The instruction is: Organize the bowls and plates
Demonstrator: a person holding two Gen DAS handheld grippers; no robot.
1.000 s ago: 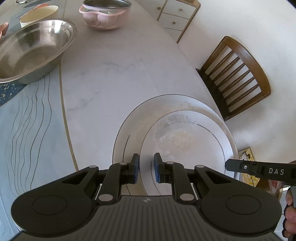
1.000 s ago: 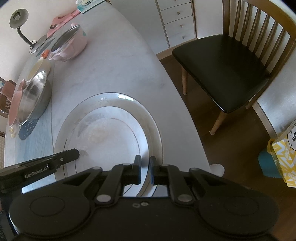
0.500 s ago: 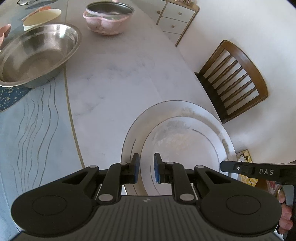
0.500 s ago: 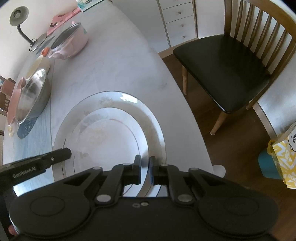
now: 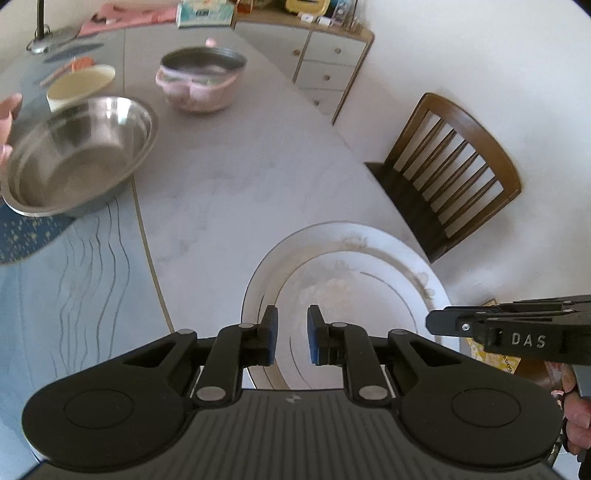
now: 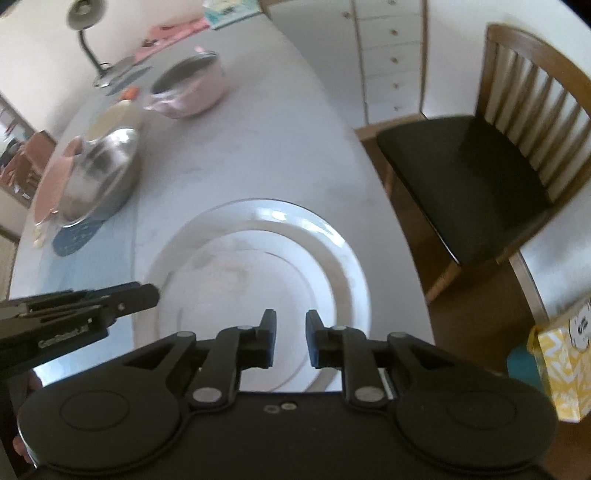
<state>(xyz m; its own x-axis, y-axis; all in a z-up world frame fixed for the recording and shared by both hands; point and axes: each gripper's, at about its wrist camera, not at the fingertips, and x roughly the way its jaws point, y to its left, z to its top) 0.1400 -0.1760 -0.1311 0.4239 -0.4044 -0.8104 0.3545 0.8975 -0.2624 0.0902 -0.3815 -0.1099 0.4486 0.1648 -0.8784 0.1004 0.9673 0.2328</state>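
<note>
Plates (image 5: 369, 266) stacked at lower centre; steel bowl (image 5: 77, 155) upper left remains unsorted; both claws (image 5: 290, 334) (image 6: 288, 338) spread, empty.

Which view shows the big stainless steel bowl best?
The left wrist view: the stainless steel bowl faces the camera, with its whole interior and rim visible, slightly blurred. The right wrist view shows it smaller, side-on and blurrier, with a pink dish beside it.

Marble table (image 5: 236, 177), wooden chair (image 6: 480, 162), white drawers (image 5: 325, 70), desk lamp (image 6: 86, 22), white walls.
</note>
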